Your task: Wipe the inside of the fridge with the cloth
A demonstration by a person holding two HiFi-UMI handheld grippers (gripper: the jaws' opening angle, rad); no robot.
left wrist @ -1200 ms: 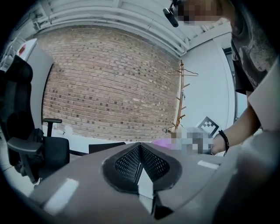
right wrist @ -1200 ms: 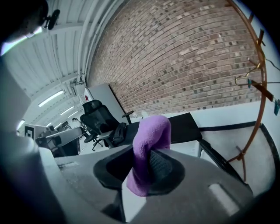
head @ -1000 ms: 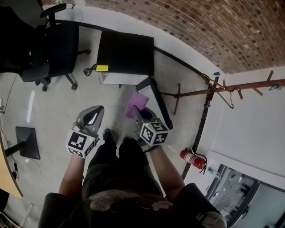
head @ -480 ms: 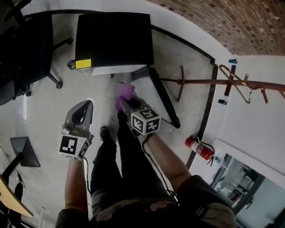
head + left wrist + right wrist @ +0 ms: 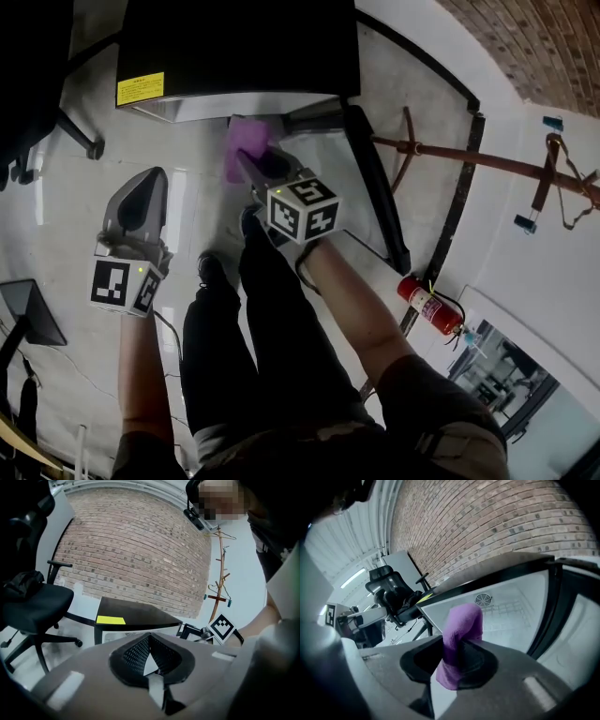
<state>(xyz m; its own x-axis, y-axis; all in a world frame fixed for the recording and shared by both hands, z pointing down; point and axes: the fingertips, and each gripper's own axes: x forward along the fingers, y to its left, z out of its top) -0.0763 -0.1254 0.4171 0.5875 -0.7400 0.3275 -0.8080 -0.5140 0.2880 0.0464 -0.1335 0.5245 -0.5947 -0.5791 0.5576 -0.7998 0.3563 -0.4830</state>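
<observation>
A black mini fridge (image 5: 234,47) stands on the floor with its door (image 5: 375,187) swung open to the right. My right gripper (image 5: 255,167) is shut on a purple cloth (image 5: 246,148), which hangs just in front of the fridge's opening. In the right gripper view the cloth (image 5: 461,634) sticks up from the jaws before the white fridge interior (image 5: 511,609) with its round fan vent (image 5: 482,600). My left gripper (image 5: 142,195) is shut and holds nothing, left of the cloth and short of the fridge (image 5: 136,616).
A black office chair (image 5: 33,606) stands left of the fridge. A red fire extinguisher (image 5: 431,302) and a brown coat rack (image 5: 487,159) are at the right by the white wall. The person's legs (image 5: 253,328) are below the grippers.
Both grippers and the head have come closer to the fridge. The right gripper has carried the purple cloth up to the fridge's opening.
</observation>
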